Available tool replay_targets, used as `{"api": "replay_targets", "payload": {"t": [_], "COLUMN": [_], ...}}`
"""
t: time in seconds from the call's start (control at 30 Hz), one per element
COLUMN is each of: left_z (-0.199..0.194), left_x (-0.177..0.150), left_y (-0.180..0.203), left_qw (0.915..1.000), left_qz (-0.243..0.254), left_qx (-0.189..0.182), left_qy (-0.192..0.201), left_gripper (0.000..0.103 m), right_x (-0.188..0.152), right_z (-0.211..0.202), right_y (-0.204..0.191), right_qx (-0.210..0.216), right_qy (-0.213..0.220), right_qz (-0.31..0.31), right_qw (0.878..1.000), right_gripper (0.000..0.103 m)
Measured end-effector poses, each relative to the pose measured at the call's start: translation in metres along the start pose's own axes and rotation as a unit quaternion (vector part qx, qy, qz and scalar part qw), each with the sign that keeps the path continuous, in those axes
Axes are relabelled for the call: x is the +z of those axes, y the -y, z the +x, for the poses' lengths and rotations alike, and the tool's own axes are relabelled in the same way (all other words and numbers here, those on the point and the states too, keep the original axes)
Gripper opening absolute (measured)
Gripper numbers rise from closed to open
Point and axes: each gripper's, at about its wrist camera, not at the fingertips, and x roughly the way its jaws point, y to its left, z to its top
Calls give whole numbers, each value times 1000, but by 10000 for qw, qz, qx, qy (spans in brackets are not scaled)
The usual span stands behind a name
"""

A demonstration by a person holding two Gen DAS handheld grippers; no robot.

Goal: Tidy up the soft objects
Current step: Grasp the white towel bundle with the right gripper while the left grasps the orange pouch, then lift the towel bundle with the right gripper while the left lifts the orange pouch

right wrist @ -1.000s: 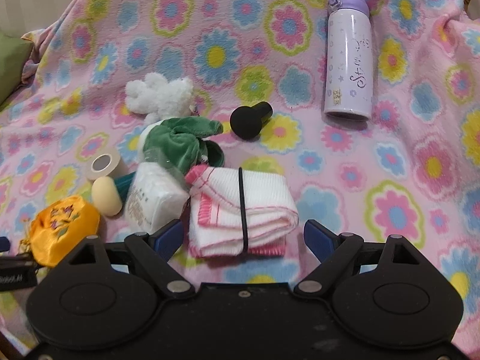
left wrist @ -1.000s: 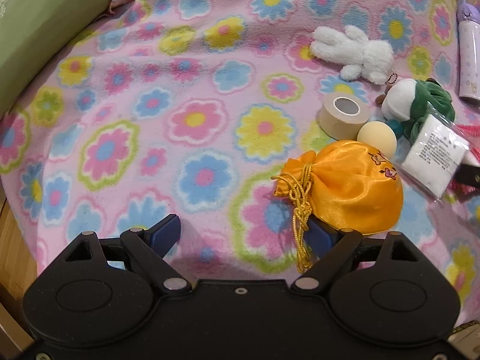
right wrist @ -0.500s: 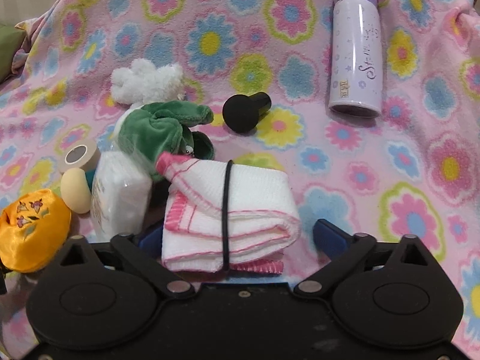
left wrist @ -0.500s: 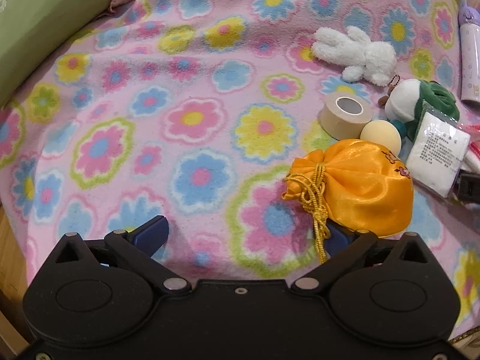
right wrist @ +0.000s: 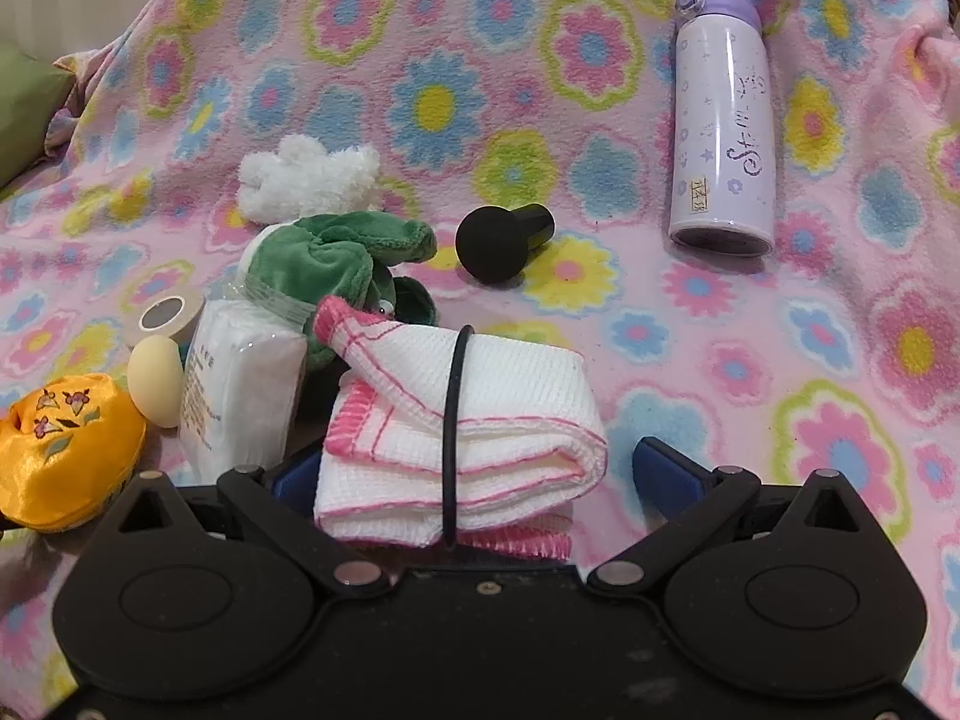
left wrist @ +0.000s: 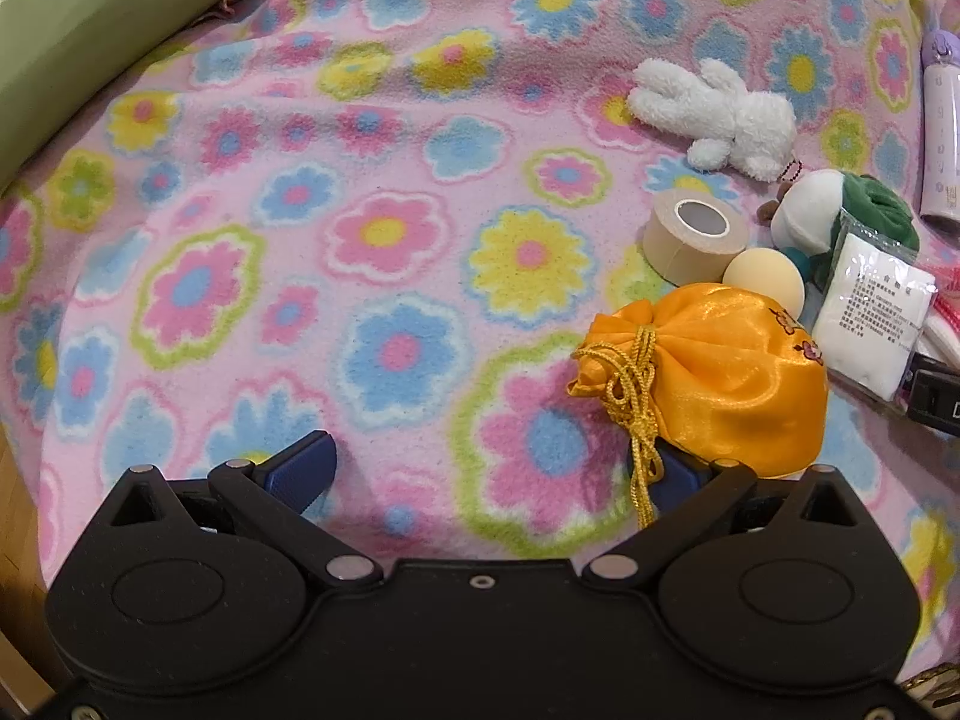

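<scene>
**couchbot_fan:** So which hand is closer to grabbing something? Both look parked over the flowery blanket point(left wrist: 384, 228).

**tidy_tess:** Right one, I'd say. The right gripper point(right wrist: 480, 468) has its jaws wide apart and the folded white cloth point(right wrist: 468, 420) with the pink stitching sits right between them, not pinched. The left blue pad looks tucked close against the cloth's edge, the right pad stands clear with blanket showing in the gap. The cloth's long side runs across, jaw to jaw, with a black band point(right wrist: 453, 420) looped round its middle.

**couchbot_fan:** And the left?

**tidy_tess:** The left gripper point(left wrist: 480, 468) has its jaws spread wide too, easing in just a touch, with only bare blanket between them. The orange pouch point(left wrist: 732, 384) lies off to its right, partly over the right finger, its gold cord point(left wrist: 636, 408) dangling across that finger. Pouch's neck points left, fat end to the right. My guess is the hand needs to slide right to straddle it.

**couchbot_fan:** Anything in the way?

**tidy_tess:** It's crowded. A packet of cotton pads point(right wrist: 240, 384) leans beside the cloth's left, with the green plush point(right wrist: 336, 264) touching behind. A cream ball point(left wrist: 762, 282) and tape roll point(left wrist: 696, 234) are snug against the pouch. The white bunny point(left wrist: 720, 114) sits further back. The purple bottle point(right wrist: 720, 132) and black knob thing point(right wrist: 498, 240) lie well apart, and they're hard, so probably not part of the job.
</scene>
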Motion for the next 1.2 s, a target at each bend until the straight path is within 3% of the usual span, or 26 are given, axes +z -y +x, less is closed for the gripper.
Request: {"api": "replay_targets", "payload": {"t": [0.07, 0.23, 0.33, 0.53, 0.77, 1.2], "left_z": [-4, -19, -32, -54, -48, -4], "left_x": [-1, -3, -3, 2, 16, 21], "left_y": [0, 3, 7, 20, 45, 67], "left_qw": [10000, 9998, 9994, 9968, 9947, 9967], "left_qz": [-28, 131, 258, 414, 551, 633], "left_qx": [-52, -98, -146, -528, -752, -501], "left_qy": [-2, 82, 194, 425, 433, 131], "left_gripper": [96, 94, 94, 95, 96, 97], "right_x": [0, 0, 1, -4, -11, -17], "right_z": [-2, -13, -18, -31, -39, -33], "right_y": [2, 8, 17, 28, 35, 39], "right_qx": [10, -18, 80, -170, -227, -200], "right_qy": [13, 94, 49, 215, 233, 156], "right_qz": [36, 35, 183, 300, 378, 524], "right_qw": [10000, 9999, 9998, 9992, 9988, 9983], "right_gripper": [99, 70, 69, 69, 70, 70]}}
